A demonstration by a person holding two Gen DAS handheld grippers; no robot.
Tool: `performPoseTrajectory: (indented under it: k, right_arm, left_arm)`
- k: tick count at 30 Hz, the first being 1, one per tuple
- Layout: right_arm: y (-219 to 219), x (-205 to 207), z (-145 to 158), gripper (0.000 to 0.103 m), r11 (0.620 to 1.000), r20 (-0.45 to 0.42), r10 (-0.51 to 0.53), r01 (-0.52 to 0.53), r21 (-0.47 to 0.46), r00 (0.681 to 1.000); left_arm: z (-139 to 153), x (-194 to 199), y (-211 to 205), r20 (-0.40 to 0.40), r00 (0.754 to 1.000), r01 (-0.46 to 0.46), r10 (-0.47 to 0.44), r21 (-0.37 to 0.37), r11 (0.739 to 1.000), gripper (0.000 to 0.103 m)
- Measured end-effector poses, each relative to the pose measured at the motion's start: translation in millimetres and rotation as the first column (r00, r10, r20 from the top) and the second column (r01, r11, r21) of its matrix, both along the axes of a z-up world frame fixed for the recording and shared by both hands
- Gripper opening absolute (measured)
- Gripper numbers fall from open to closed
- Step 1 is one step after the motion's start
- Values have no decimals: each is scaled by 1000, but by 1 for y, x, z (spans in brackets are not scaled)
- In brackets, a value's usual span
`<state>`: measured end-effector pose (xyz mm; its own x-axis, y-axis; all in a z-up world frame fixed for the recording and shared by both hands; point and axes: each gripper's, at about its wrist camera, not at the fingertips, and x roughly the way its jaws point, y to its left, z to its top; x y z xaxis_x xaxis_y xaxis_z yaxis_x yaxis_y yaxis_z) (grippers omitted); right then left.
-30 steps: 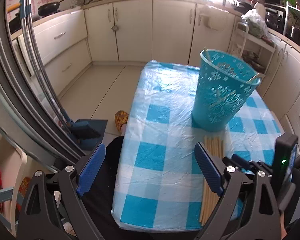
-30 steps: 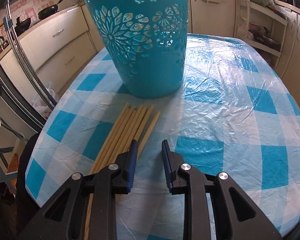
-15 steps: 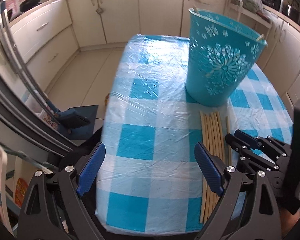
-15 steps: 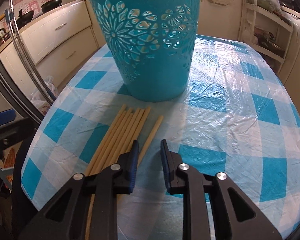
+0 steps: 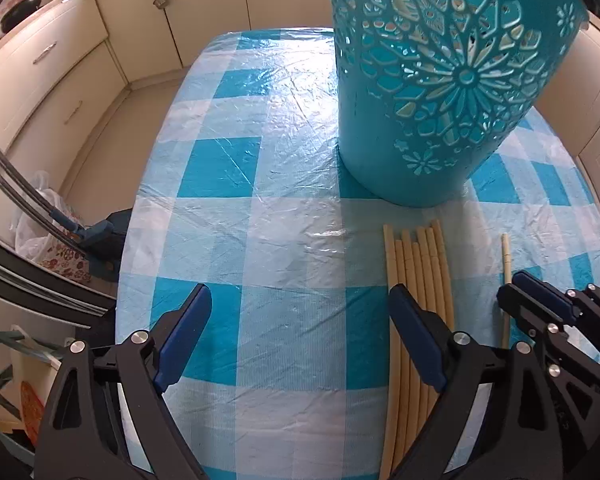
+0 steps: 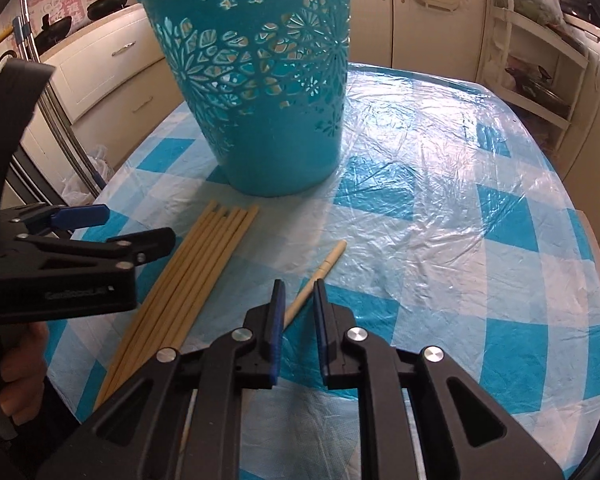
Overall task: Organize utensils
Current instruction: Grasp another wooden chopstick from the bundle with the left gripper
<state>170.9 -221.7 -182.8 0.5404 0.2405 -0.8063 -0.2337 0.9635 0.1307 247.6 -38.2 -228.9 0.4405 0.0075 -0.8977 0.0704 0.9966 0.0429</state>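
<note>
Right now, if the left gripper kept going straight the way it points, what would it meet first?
Probably the checkered tablecloth: the open left gripper has only bare cloth between its fingers. The chopstick bundle lies beside its right finger; depth is unclear.

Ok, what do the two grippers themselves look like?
Both match: black plastic frames with triangular cut-outs and silver screw heads, each finger lined with a blue pad. The left gripper shows raised lettering on its side in the right wrist view. The right gripper is the same build. No cables or sleeves are visible.
</note>
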Motion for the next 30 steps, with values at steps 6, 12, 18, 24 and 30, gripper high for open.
performPoseTrajectory:
  k: [6,12,18,24,30]
  right_arm:
    - [-4,2,1,15,1000,-9,-2,3,27,1000]
    - [-4,4,1,15,1000,-5,15,-15,23,1000]
    - [-13,10,2,15,1000,-15,2,-1,17,1000]
    - [-3,10,2,15,1000,-19,30,-30,9,999]
    - [-6,13,2,15,1000,-46,10,-10,15,999]
  left_arm:
    - [5,1,-6,13,1000,14,-14,-11,1000,86]
    - [0,2,-12,8,999,34,-34,5,999,85]
    - [-1,2,-4,-2,1000,29,-29,-16,999,76]
    - [-2,3,-12,1,999,53,-53,0,999,66]
    - [2,6,-24,-3,992,122,-122,-33,992,23]
